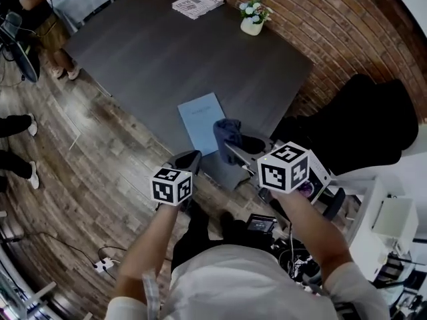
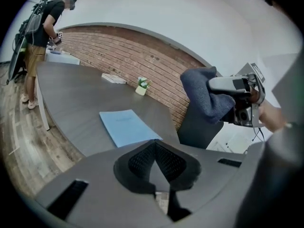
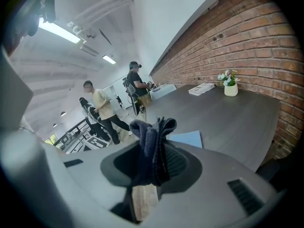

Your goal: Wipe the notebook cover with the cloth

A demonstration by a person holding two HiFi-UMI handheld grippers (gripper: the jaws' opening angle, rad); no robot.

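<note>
The right claw (image 3: 151,161) is squeezing a dark blue, crumpled cloth (image 3: 153,144) between its two jaws. The cloth is sticking up out of the claw. The claw is holding it up in the air, not touching anything else.

A thin, light blue notebook (image 1: 201,121) is lying flat and closed on the big dark grey desk (image 1: 153,52), close to the edge nearest the person. From the head view, the cloth is hanging near the notebook's right corner.

The left claw (image 2: 155,148) is pressing its jaws together with nothing between them. It is waiting low, near the desk edge and the notebook.

At the far side of the desk, a little white pot of flowers (image 1: 252,20) is sitting by the red brick wall (image 1: 333,19). A folded newspaper (image 1: 198,3) is lying beside it.
</note>
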